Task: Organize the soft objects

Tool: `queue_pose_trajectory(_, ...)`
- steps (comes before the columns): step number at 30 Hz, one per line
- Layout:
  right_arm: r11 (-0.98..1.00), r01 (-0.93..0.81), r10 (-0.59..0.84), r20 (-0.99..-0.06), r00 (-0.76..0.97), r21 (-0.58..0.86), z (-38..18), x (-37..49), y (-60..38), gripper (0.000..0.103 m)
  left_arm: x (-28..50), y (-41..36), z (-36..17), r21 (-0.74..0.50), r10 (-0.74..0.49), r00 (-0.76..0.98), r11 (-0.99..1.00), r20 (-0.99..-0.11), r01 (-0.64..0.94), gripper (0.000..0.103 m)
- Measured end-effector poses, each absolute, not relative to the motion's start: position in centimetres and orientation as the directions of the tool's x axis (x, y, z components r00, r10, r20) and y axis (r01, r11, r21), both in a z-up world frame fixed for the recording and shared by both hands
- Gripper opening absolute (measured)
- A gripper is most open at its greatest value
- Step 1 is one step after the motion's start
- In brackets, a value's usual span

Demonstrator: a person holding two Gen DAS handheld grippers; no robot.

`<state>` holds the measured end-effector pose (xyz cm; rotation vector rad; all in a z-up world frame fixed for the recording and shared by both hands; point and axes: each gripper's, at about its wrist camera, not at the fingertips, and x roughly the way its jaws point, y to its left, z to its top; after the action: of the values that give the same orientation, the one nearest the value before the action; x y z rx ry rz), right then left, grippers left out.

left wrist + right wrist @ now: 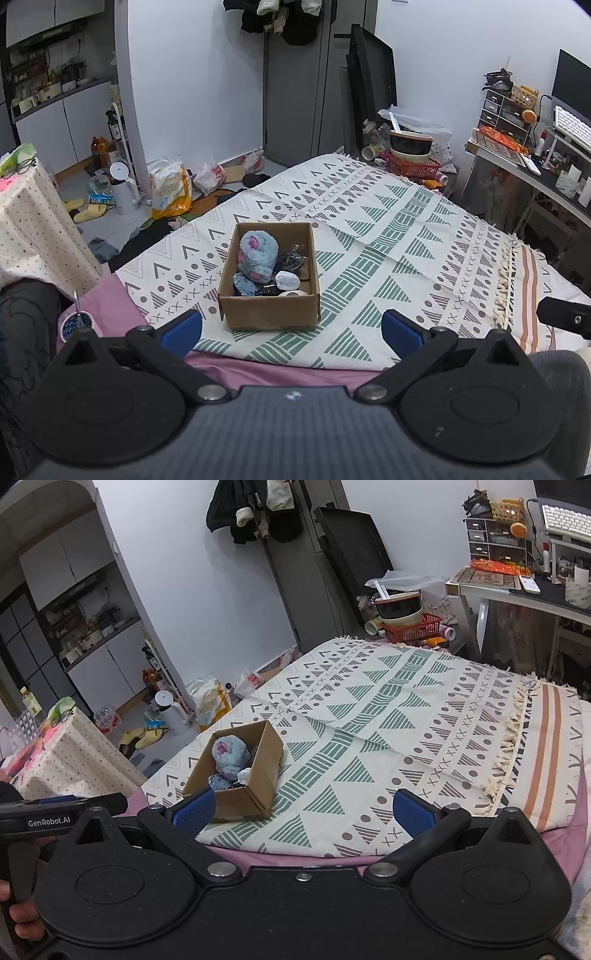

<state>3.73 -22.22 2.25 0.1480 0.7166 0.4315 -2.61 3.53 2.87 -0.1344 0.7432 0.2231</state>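
- Left wrist view: the left gripper hangs level over the near edge of the bed, its blue fingers spread wide with nothing between them.
- Right wrist view: the right gripper is held the same way, further right, jaws wide apart and empty; its left finger overlaps the box's near corner in the picture, contact unclear.
- A cardboard box sits open on the patterned blanket, near the bed's near-left side.
- Inside lie a fluffy blue and pink soft toy at the far left, a small blue bundle nearer, a dark bundle to the right and a white bundle near right.
- A hand grips a handle at the lower left.
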Motion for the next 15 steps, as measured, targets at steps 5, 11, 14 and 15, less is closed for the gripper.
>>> queue_pose_trajectory(5, 0.909, -0.327, 0.416, -0.604, 0.680, 0.259, 2.3, 2.7, -22.3, 0.103, -3.3, 3.7, 2.9, -0.043, 0.154, 0.720, 0.968, -0.677, -0.247, 0.102)
queue_pose_trajectory(11, 0.920, -0.328, 0.388, -0.613, 0.689, 0.214, 2.2, 1.7, -21.9, 0.103, -3.9, 3.6, 2.8, -0.041, 0.153, 0.724, 0.969, -0.672, -0.242, 0.102)
queue_pose_trajectory(14, 0.923, -0.324, 0.382, -0.612, 0.693, 0.209, 2.2, 1.5, -21.9, 0.103, -4.2, 3.4, 2.8, -0.039, 0.153, 0.726, 0.970, -0.671, -0.241, 0.103)
queue_pose_trajectory(15, 0.923, -0.323, 0.380, -0.612, 0.694, 0.207, 2.2, 1.4, -21.9, 0.103, -4.3, 3.4, 2.8, -0.038, 0.154, 0.726, 0.970, -0.670, -0.241, 0.102)
